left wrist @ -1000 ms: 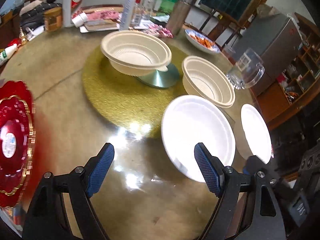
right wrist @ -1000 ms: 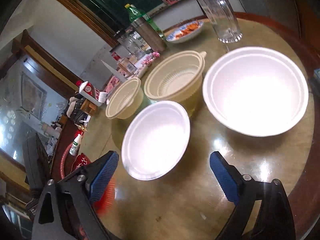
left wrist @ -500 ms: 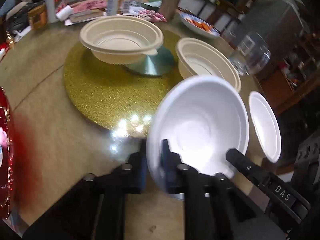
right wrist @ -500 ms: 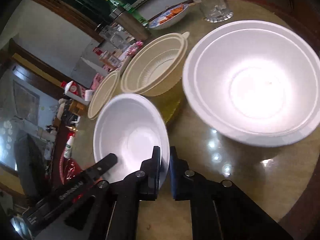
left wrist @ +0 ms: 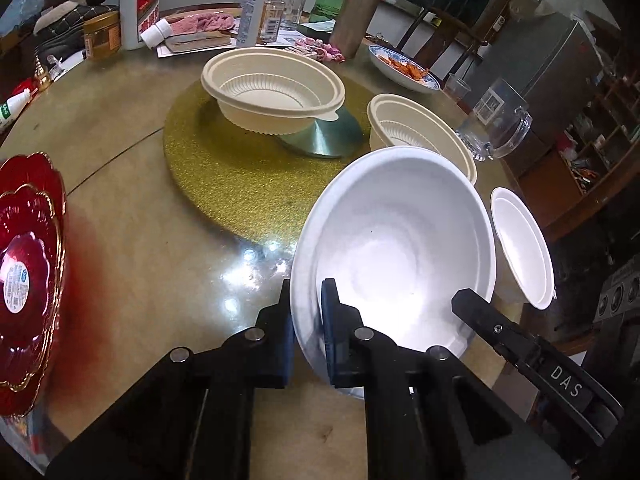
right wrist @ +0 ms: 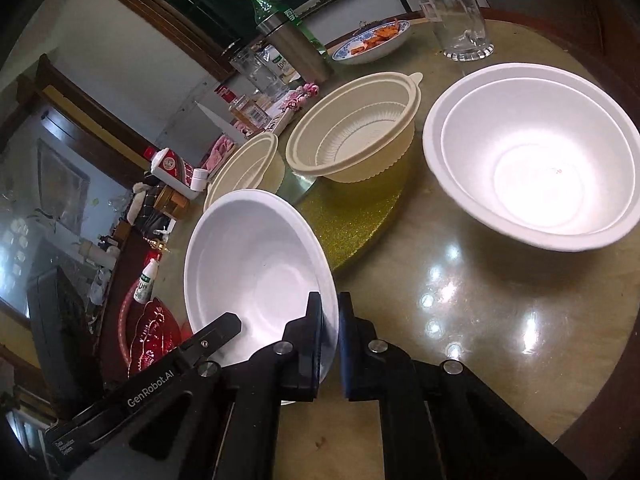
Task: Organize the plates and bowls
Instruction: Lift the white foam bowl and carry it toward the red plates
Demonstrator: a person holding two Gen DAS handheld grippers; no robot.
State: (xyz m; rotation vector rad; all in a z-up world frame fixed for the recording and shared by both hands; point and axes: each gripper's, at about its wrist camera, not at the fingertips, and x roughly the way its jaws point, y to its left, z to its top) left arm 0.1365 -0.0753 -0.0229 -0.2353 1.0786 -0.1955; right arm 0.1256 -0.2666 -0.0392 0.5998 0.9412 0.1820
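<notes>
In the left wrist view, the left claw (left wrist: 306, 322) was clenched on the near rim of a white bowl (left wrist: 400, 248), with one finger outside the wall and the other finger inside. This bowl was tilted, its far edge higher, above the worktop (left wrist: 132, 248) and just at the edge of the round gold mat (left wrist: 240, 184). The black arm of the other claw reached over the right part of its rim. A second white bowl (left wrist: 520, 252) stood near it on the right side, and two cream bowls (left wrist: 276, 92) were farther behind, one on the gold mat. A stack of red plates (left wrist: 28, 264) lay at the left edge of the worktop, well apart from the bowls. In the right wrist view, the right claw (right wrist: 330, 332) was also clenched on the rim of the same white bowl (right wrist: 256, 272), at its near right side, and the left claw's arm (right wrist: 212, 332) touched the rim at the lower left. The second white bowl (right wrist: 532, 176) stood apart at the right; it seemed to have one more bowl nested inside. A glass mug (right wrist: 456, 12) stood behind it.
</notes>
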